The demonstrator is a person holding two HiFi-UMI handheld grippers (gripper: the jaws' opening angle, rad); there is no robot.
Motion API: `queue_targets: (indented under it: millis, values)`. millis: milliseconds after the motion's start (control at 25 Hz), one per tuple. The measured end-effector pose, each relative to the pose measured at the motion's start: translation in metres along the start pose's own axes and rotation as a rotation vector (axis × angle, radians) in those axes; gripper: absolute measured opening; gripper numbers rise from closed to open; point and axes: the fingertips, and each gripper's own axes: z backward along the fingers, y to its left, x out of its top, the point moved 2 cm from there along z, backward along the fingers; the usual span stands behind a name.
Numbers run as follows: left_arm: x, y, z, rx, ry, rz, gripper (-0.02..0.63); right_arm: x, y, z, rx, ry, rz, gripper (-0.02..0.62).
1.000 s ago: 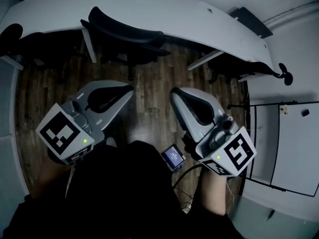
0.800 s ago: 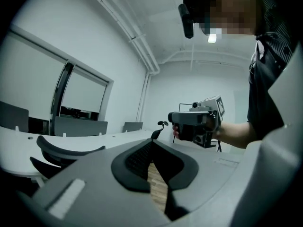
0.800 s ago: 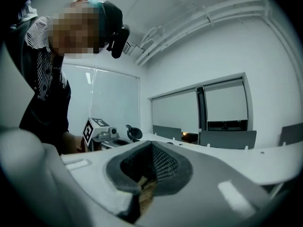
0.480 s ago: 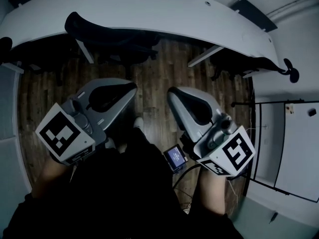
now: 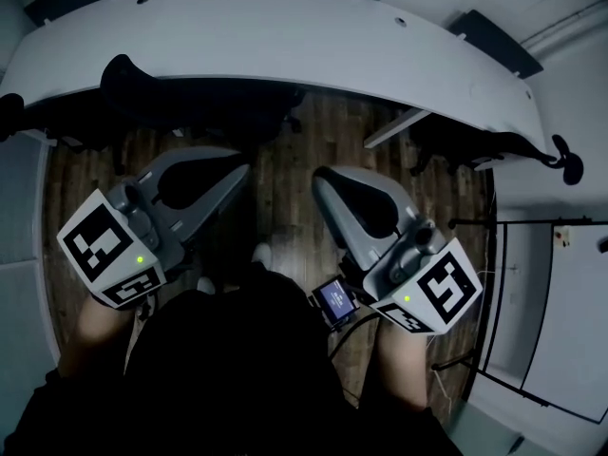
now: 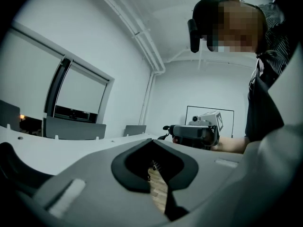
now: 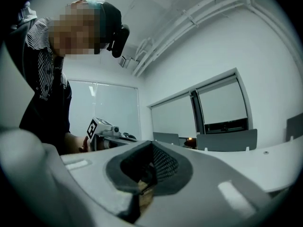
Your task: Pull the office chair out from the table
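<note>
- The office chair (image 5: 190, 93) is tucked under the near edge of the worktop (image 5: 313, 36), towards the worktop's left end. Only its dark backrest shows.
- The left tool (image 5: 239, 173) and the right tool (image 5: 321, 180) hang short of the worktop's edge. Both have their jaws fully together, grip nothing and are clear of the chair.
- With jaws closed like this, neither tool can take the backrest. Brought in unopened, they would likely butt it and push the chair deeper under the worktop.
- A one-sided pull could swivel the chair and snag it against the worktop's underside.
- Another chair (image 5: 475, 141) under the worktop's right end could be taken by mistake.
</note>
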Motion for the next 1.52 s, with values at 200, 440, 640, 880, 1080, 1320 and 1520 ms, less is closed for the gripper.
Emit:
queue_targets:
  millis: [200,440,640,880,1080,1320,1520]
  values:
    - [0.012,0.007,-0.024,0.034,0.002,-0.007,0.003,0.004,-0.027,0.006,0.04,-0.017,-0.013,0.002]
    - [0.004,0.026,-0.042,0.078,0.025,0.001,0.003,-0.007,-0.053,-0.003,0.079,-0.015,-0.024,0.002]
    - [0.004,0.039,-0.04,0.082,0.048,-0.025,0.003,-0.015,-0.062,-0.018,0.093,0.002,-0.034,0.002]
    - [0.0,0.08,-0.016,0.08,0.068,-0.046,0.003,-0.01,-0.059,-0.057,0.086,0.018,-0.008,0.002]
    - [0.005,0.115,0.0,0.017,0.069,-0.066,0.003,-0.008,-0.047,-0.104,0.057,0.049,0.013,0.002]
    - [0.014,0.16,0.027,-0.113,0.089,-0.128,0.003,0.0,-0.049,-0.16,-0.007,0.068,0.021,0.002]
    - [0.014,0.199,0.045,-0.189,0.095,-0.117,0.003,-0.002,-0.047,-0.194,-0.092,0.077,0.023,0.002]
